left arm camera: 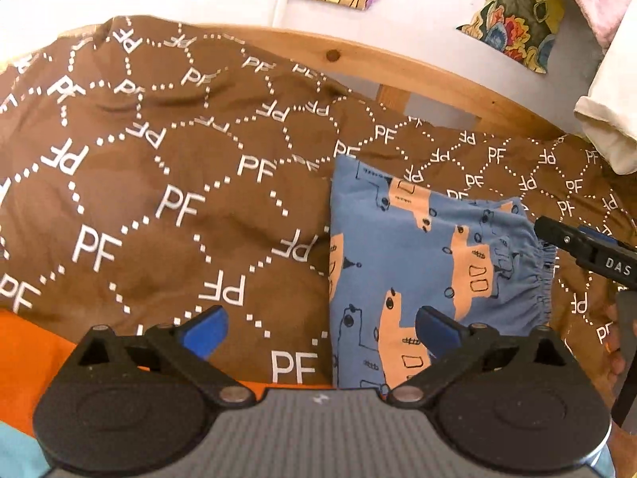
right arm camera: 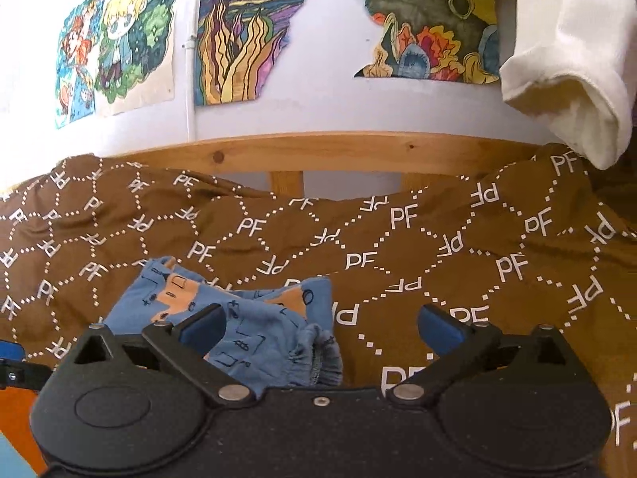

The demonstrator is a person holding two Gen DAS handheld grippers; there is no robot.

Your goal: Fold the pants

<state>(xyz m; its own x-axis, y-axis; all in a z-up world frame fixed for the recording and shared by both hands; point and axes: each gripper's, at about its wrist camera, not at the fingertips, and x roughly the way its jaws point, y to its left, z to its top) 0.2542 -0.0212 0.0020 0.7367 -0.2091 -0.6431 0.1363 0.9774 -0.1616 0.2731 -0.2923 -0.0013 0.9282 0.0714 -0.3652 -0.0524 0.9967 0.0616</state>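
Both grippers released over the folded pants [left arm camera: 434,263] on the brown bedspread [left arm camera: 159,199].

The left gripper [left arm camera: 318,330] stands spread wide with nothing between its blue pads, over the pants' left edge; the right gripper [right arm camera: 318,330] is likewise spread and empty, its left pad just above the gathered waistband at the bundle's right end. The pants lie as a compact blue rectangle near the bed's near edge, well short of the wooden bed rail [left arm camera: 398,63]. The fold looks essentially done; to finish well, each gripper should lift clear straight up so no pad snags the cloth, then flatten the puffed waistband if needed.
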